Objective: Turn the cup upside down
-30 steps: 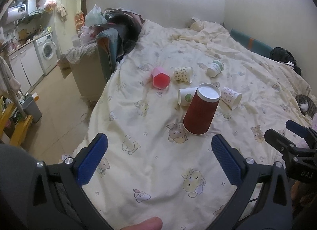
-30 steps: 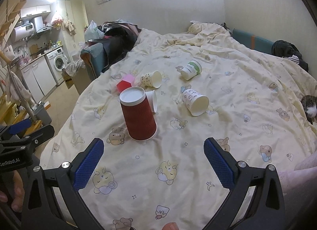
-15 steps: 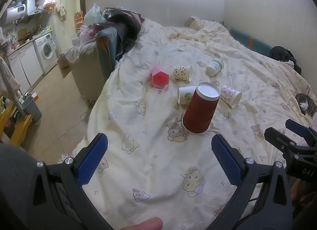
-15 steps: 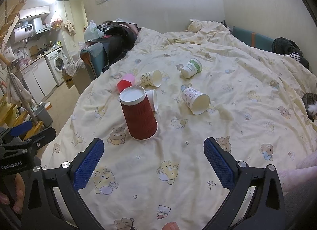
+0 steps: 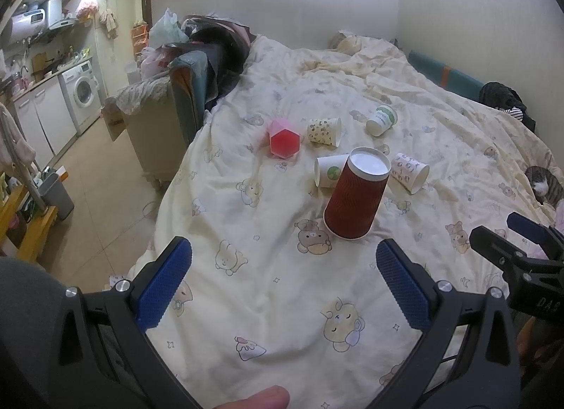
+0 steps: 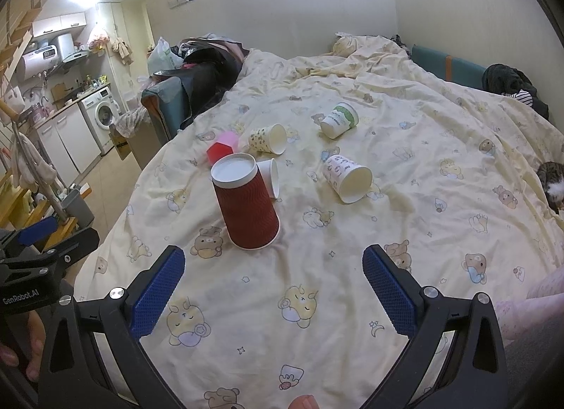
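A dark red ribbed paper cup (image 5: 356,194) stands upside down on the cream bedspread, white base up, leaning a little; it also shows in the right wrist view (image 6: 245,204). My left gripper (image 5: 282,285) is open and empty, held short of the cup, which lies ahead and to the right. My right gripper (image 6: 273,289) is open and empty, with the cup ahead and to the left. Each gripper shows at the edge of the other's view.
Several paper cups lie on their sides behind the red one: a white one (image 5: 328,171) touching it, a patterned one (image 6: 347,178), a spotted one (image 6: 268,138), a green-labelled one (image 6: 339,119). A pink faceted box (image 5: 283,137) sits nearby. A cat (image 5: 544,185) lies at right. The bed's edge drops off at left.
Both grippers have drawn back slightly from the red cup and stayed open. The cups have not moved.
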Motion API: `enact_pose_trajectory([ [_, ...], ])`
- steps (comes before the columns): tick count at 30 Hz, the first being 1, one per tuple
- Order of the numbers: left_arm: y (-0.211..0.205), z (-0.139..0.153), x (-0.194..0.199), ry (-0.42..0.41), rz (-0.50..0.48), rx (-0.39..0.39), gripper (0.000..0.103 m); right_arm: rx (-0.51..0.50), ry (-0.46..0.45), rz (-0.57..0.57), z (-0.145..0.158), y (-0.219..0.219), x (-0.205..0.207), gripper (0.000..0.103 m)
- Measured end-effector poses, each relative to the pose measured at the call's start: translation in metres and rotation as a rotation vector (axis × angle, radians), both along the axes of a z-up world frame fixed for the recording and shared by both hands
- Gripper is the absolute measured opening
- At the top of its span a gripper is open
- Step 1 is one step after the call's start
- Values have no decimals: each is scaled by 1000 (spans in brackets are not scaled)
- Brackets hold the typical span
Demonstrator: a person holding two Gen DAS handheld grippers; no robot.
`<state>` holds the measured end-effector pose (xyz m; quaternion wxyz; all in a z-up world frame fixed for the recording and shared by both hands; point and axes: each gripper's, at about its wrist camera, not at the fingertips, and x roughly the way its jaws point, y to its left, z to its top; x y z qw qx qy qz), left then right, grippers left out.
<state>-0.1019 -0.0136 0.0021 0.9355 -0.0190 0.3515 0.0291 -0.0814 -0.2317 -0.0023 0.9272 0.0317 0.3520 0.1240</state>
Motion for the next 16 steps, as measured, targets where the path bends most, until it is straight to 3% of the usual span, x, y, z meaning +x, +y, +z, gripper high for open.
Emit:
enact_pose_trajectory([
  [16,2,-2,1,12,5,-25,103,-1,12,0,-3,3,0,103],
])
